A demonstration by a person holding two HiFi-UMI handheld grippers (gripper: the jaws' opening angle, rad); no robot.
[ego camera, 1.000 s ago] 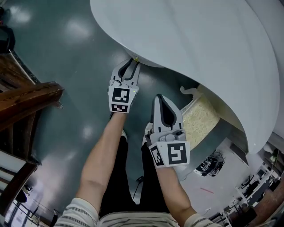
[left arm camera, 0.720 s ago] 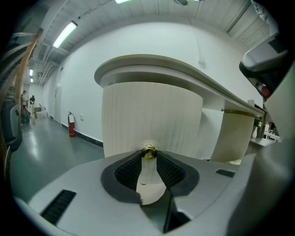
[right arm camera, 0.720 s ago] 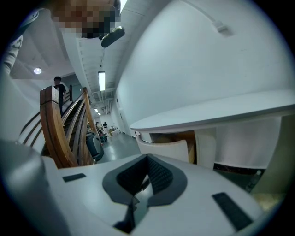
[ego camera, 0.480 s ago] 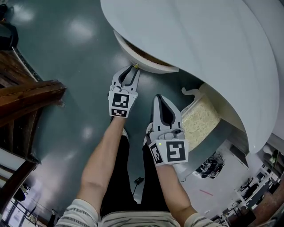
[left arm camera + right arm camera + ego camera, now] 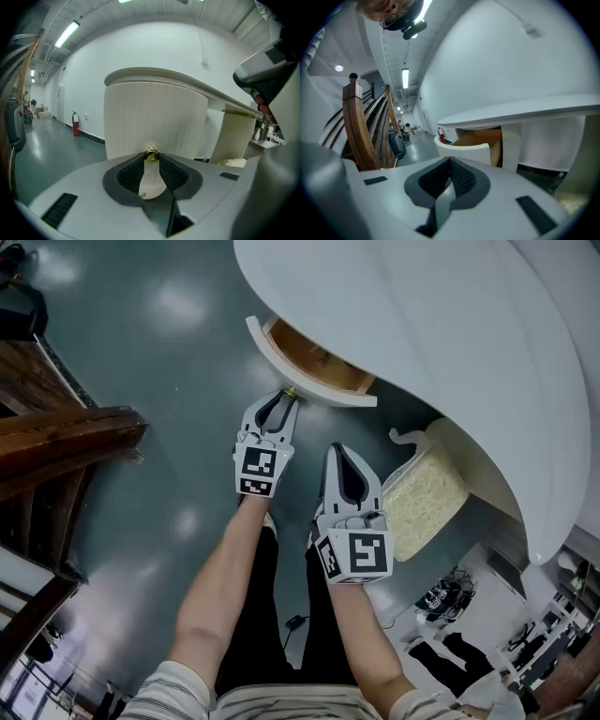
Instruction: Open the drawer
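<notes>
The drawer [image 5: 314, 362] is sticking part-way out from under the white desk [image 5: 441, 324], showing a curved, ribbed cream front, a bare wooden inside and a small brass knob [image 5: 151, 153]. It is sitting at twelve o'clock from the left gripper [image 5: 284, 401], whose jaws are pinching that knob between their dark ridged pads. The right gripper [image 5: 340, 451] is hovering at four o'clock from the left one, jaws pressed together on nothing, clear of the drawer.
</notes>
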